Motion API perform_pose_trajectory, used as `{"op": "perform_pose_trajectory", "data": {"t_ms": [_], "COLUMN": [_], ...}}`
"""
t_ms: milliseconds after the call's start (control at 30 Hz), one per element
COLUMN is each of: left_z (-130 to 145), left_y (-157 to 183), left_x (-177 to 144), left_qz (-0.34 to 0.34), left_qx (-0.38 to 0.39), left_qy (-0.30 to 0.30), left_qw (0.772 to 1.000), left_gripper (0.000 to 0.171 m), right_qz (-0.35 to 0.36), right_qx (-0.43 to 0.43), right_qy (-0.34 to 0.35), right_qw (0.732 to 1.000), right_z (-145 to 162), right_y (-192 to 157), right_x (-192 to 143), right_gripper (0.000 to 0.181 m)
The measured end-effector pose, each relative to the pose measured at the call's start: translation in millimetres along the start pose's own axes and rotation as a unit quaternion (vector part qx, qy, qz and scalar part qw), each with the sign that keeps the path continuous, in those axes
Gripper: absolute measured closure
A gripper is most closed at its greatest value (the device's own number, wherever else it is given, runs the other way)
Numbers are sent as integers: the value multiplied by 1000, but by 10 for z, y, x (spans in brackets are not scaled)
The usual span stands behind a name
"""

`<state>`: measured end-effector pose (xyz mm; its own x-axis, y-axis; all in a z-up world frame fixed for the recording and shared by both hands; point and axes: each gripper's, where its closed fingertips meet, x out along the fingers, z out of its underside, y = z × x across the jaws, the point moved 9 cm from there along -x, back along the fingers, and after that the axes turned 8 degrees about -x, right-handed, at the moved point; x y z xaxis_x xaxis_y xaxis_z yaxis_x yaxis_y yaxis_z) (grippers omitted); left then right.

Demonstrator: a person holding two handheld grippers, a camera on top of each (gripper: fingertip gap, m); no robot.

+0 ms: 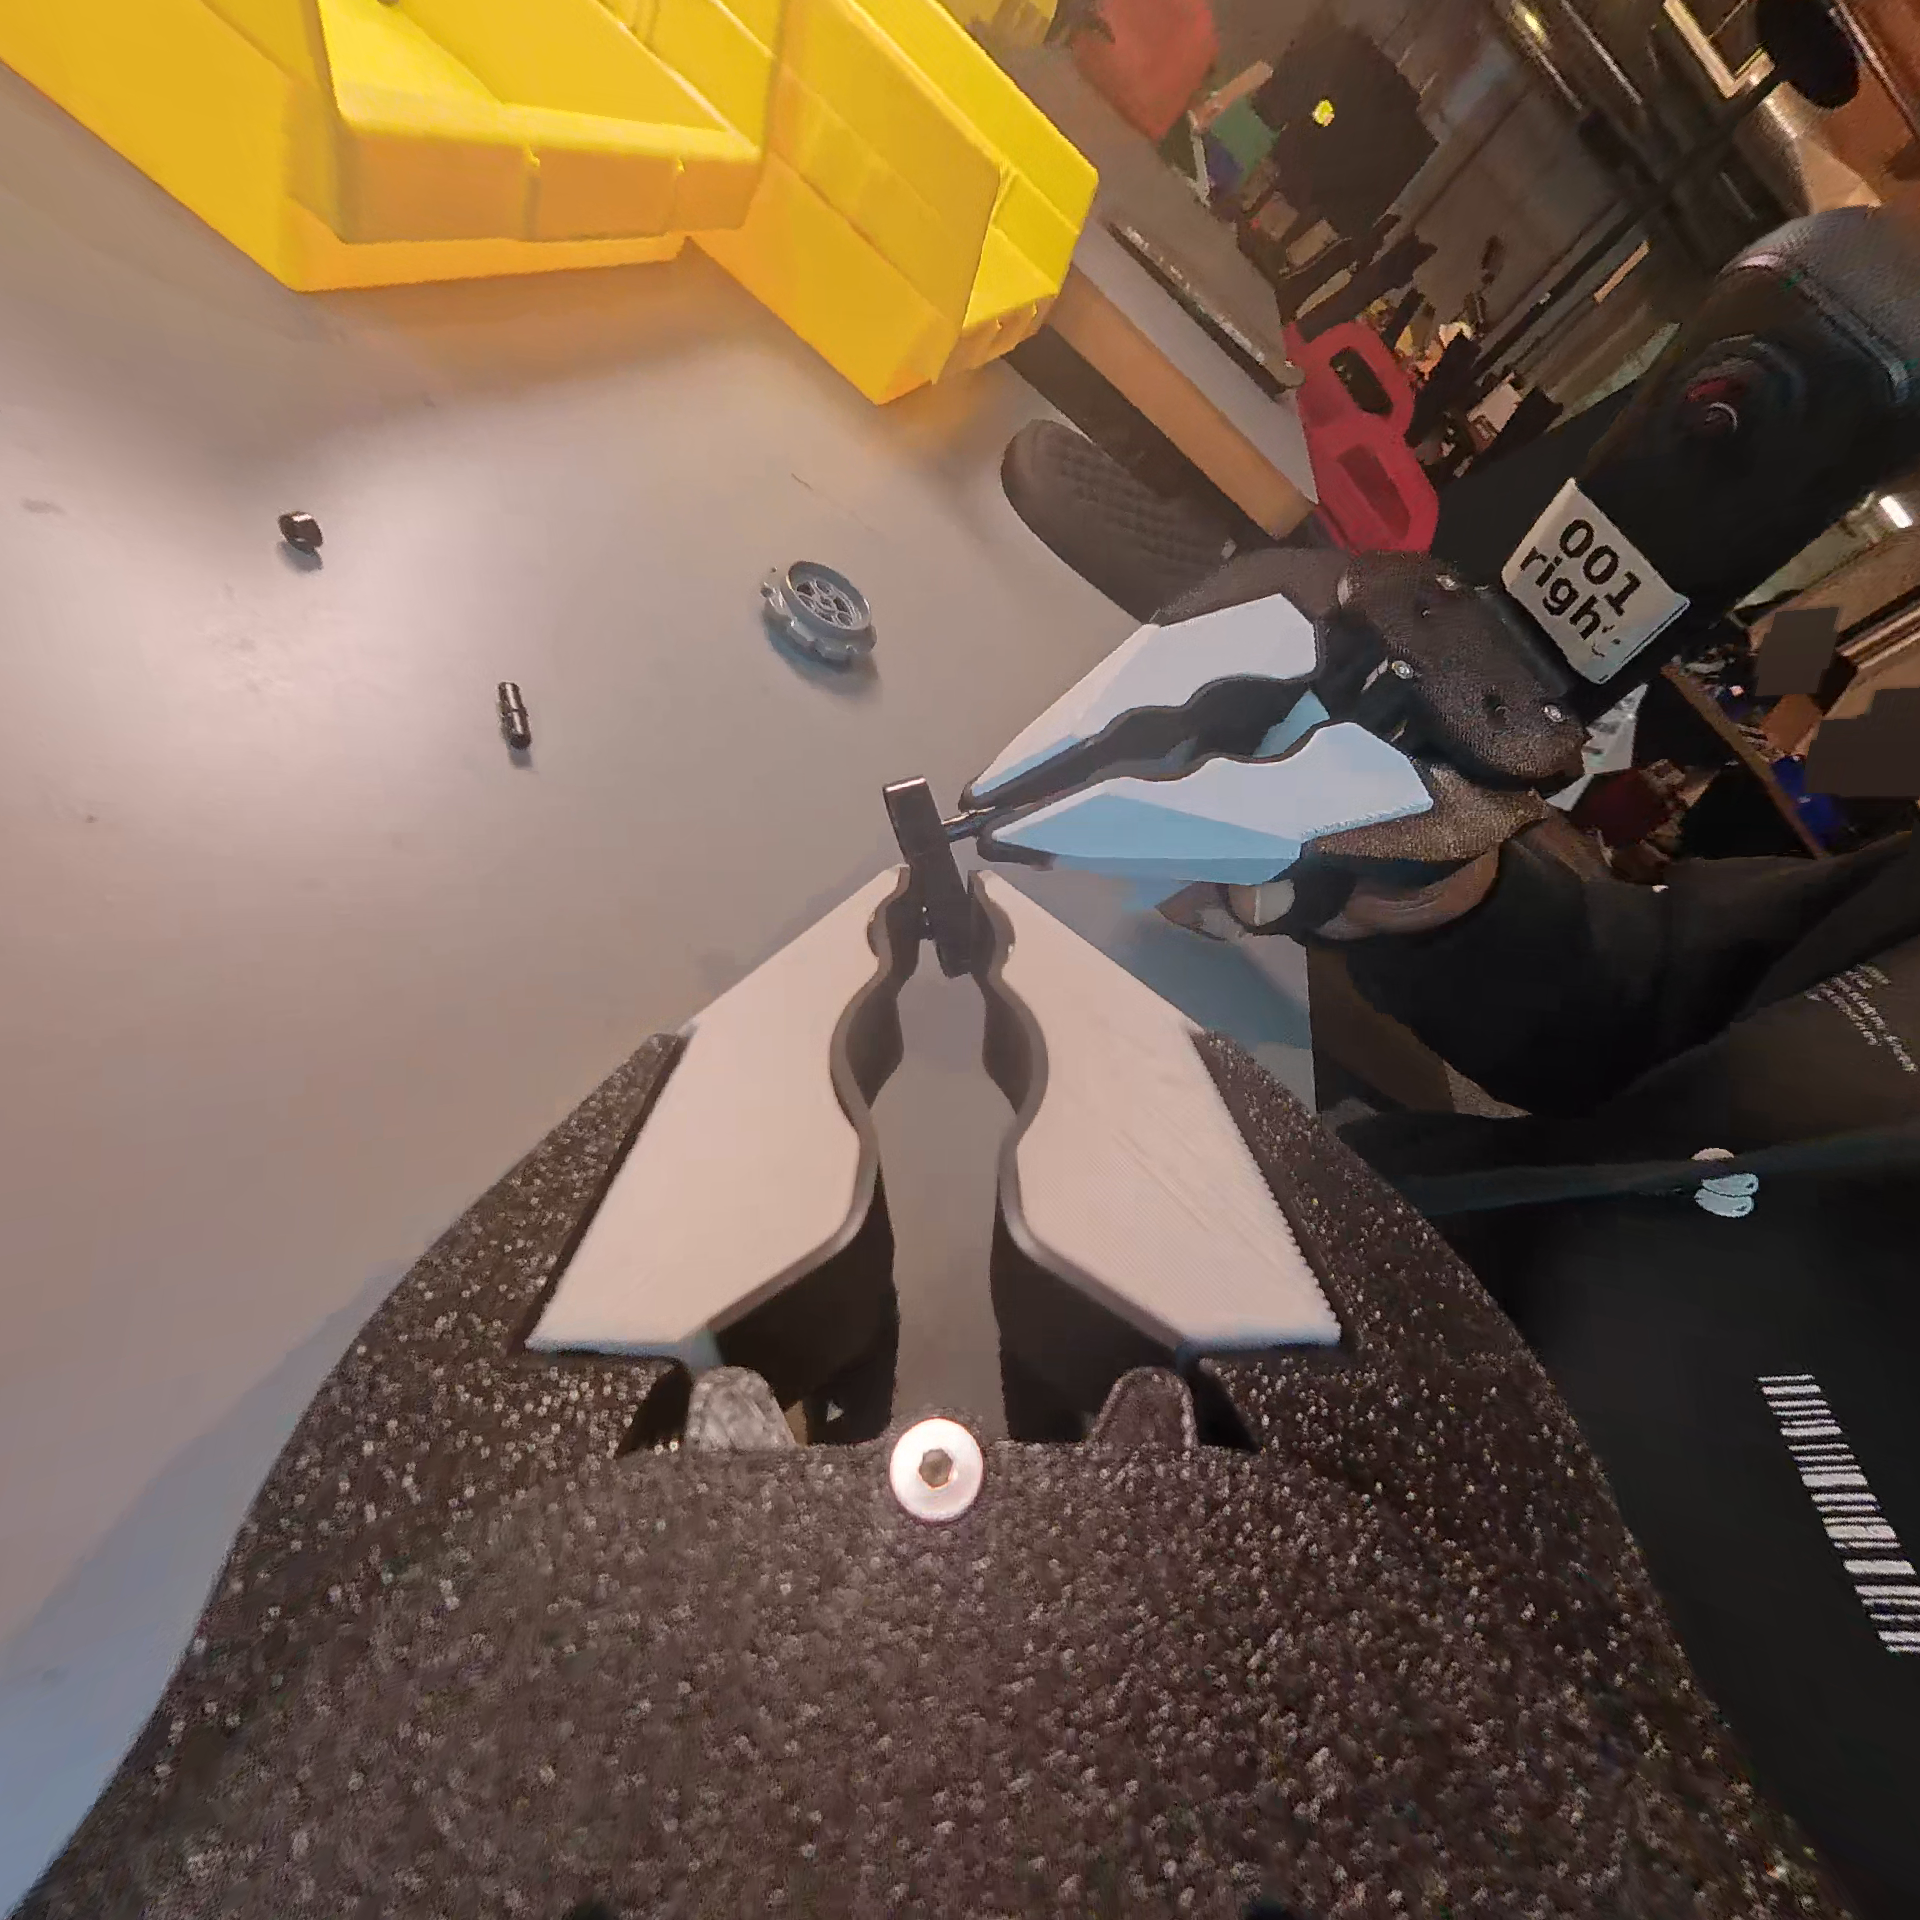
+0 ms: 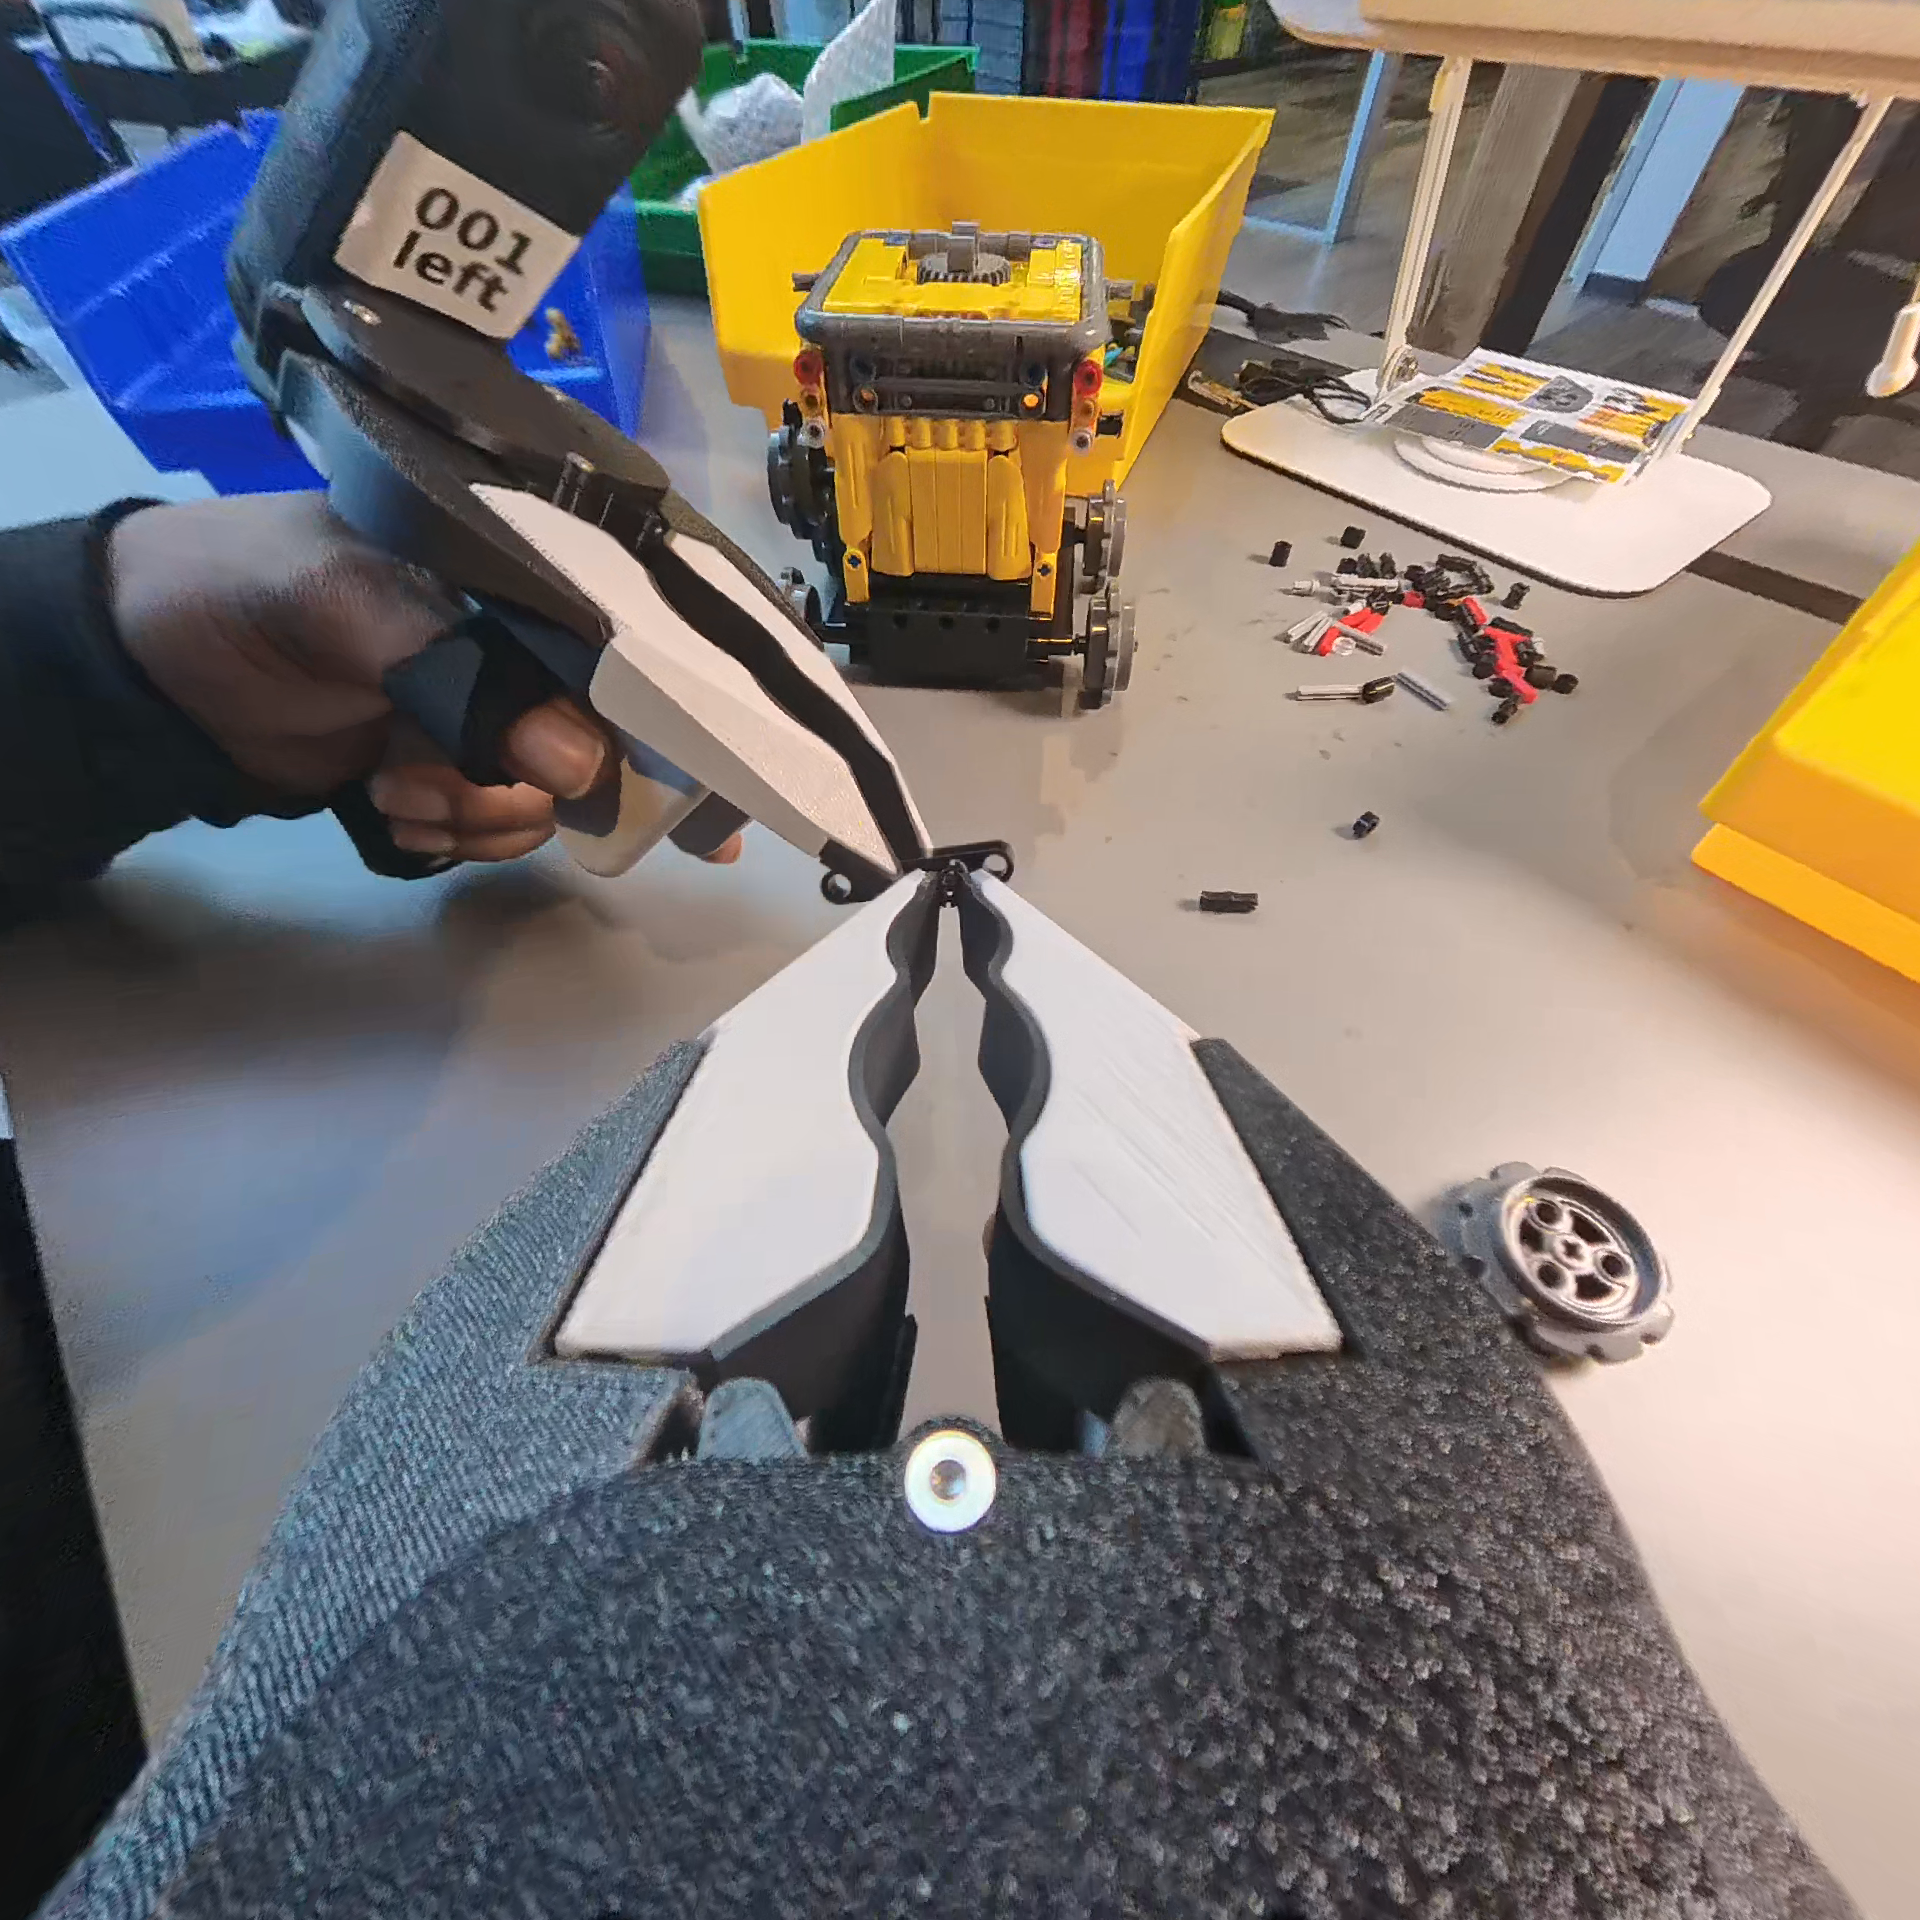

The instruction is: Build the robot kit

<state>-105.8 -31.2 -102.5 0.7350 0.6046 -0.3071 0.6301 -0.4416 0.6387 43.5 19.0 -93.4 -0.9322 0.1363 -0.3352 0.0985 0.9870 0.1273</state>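
left wrist view has the left gripper (image 1: pixel 940 914) pinched shut on a small black beam (image 1: pixel 935 883) up off the grey table (image 1: pixel 364 935), and the right gripper (image 1: pixel 977 826) has its tips squeezed on a tiny black pin (image 1: pixel 961 823) touching the beam's side. both bits look light, stiff and slick, so i'd hold the beam by its flat faces, clear of the holes. further right a grey wheel (image 2: pixel 1558 1262) lies on the table.

The right gripper (image 2: pixel 951 883) hides most of its small black pin (image 2: pixel 953 896)
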Motion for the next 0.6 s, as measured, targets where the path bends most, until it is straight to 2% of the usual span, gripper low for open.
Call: {"op": "perform_pose_trajectory", "data": {"t_ms": [67,200,300,433,533,600], "left_z": [28,-9,16,-17,-45,-37], "left_y": [45,122,152,220,286,280], "left_x": [6,-39,-64,-80,-127,-136], "left_qz": [-28,-41,-39,-45,-40,-42], "left_qx": [29,49,55,74,82,98], "left_qy": [0,24,26,39,50,49], "left_qw": [999,998,997,995,995,993], "left_gripper": [166,165,166,165,165,165], "right_qz": [-8,5,-26,14,-23,-18], "right_qx": [-4,-20,-4,-38,35,22], "right_qy": [-7,10,12,18,58,53], "right_qw": [1000,1000,1000,999,997,998], "right_z": [9,-57,-70,-124,-158,-158], "right_y": [2,-1,7,-42,-1,-13], "right_x": [0,-16,-35,-9,-42,-25], "right_gripper": [178,178,178,178,178,177]}}
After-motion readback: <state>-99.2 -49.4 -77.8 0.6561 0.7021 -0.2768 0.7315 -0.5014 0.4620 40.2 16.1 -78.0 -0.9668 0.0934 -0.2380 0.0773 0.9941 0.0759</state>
